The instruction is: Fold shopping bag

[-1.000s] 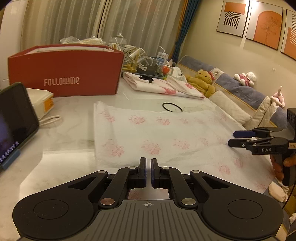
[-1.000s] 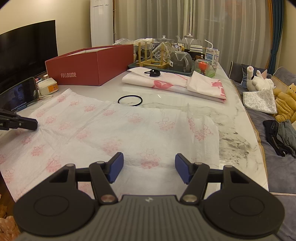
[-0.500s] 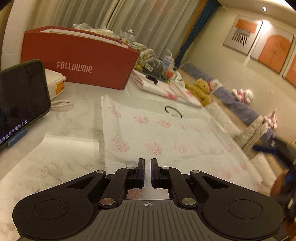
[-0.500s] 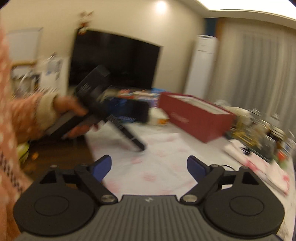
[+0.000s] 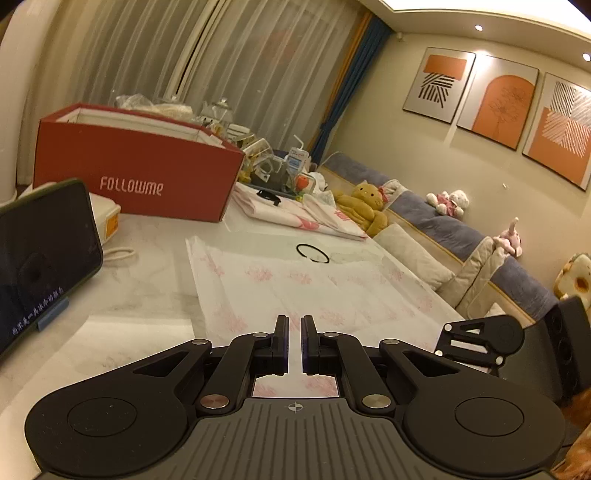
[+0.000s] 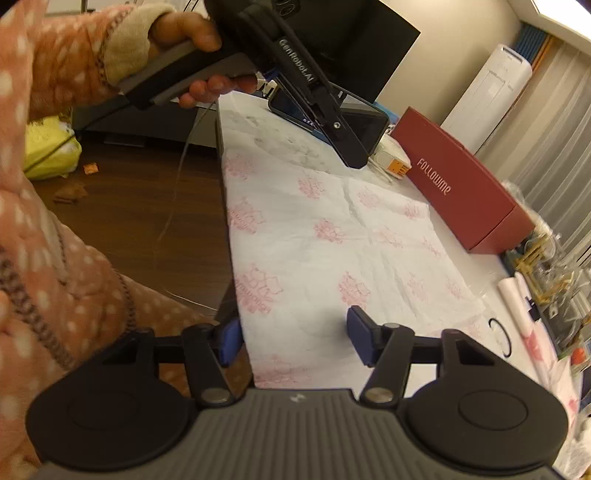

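The right gripper [image 6: 293, 341] sits low over the near edge of the worktop [image 6: 258, 125]. Its two blue pads are apart and coming closer. The edge of the shopping bag [image 6: 325, 251] lies between them, but the pads do not press on it. One pad hangs past the worktop edge, over the dark floor [image 6: 147, 206].

The shopping bag is white with pink flower prints. It lies spread flat on the worktop. Its near side runs right along the worktop edge. Its far side stops short of the red box [image 6: 461, 192], with a strip of bare worktop between them.

The left gripper [image 5: 294, 343] is up in the air above the far corner of the bag, held by a hand [image 6: 199, 33] in a spotted pink sleeve [image 6: 55, 62]. Its pads are shut together with nothing in them. From its own view the bag [image 5: 314, 291] stretches out ahead.

A phone [image 5: 40, 258] stands beside the bag's left edge, with bare worktop [image 5: 140, 280] between. A black ring [image 5: 312, 253] lies just past the bag's far edge. Behind the ring is some folded pink and white cloth [image 5: 295, 214]. The bag's right side runs near the worktop edge, and a sofa [image 5: 461, 229] with soft toys is past it.
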`<state>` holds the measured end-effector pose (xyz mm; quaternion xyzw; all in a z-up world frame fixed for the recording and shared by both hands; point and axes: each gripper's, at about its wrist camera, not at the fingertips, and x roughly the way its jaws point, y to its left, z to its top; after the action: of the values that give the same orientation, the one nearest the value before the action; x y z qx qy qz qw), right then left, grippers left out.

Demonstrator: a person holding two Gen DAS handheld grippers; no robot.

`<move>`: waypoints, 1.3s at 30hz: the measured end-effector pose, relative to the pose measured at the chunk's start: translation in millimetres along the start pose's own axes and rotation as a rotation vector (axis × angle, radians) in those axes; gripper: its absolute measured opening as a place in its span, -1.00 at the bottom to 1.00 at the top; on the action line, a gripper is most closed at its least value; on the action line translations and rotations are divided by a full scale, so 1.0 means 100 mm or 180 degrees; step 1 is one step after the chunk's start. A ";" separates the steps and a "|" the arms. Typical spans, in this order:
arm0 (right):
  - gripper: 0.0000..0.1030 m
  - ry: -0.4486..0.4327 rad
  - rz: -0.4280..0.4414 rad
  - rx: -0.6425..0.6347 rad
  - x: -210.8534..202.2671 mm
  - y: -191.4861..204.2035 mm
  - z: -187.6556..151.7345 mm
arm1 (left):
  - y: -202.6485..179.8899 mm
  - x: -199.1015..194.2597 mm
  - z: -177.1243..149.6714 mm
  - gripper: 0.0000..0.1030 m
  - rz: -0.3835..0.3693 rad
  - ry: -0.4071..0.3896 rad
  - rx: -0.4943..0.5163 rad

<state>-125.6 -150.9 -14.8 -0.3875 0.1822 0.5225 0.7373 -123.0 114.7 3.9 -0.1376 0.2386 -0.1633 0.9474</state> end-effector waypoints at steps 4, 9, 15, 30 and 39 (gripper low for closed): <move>-0.38 -0.0013 0.0346 0.0284 -0.18 -0.14 -0.02 | -0.09 -0.11 0.00 -0.91 -0.0080 -0.0073 0.0289; -0.96 -0.0132 0.0697 0.0921 -0.33 -0.49 -0.10 | -0.20 -0.29 -0.02 -0.91 -0.0105 -0.0176 0.0719; -0.96 -0.0543 0.0889 0.1479 -0.56 -0.88 -0.21 | -0.24 -0.46 -0.07 -0.91 -0.0148 -0.0308 0.0863; -0.96 -0.0597 0.0892 0.1737 -0.64 -1.16 -0.30 | -0.49 -0.76 -0.15 -0.91 -0.0144 -0.0419 0.1803; -0.96 -0.0572 0.0914 0.1763 -0.70 -1.17 -0.33 | -0.64 -0.76 -0.22 -0.91 -0.0252 -0.0225 0.2359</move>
<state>-41.5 -238.2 56.5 -0.0948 0.3045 0.5838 0.7466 -212.9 81.0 38.0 0.2000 0.1250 -0.2702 0.9335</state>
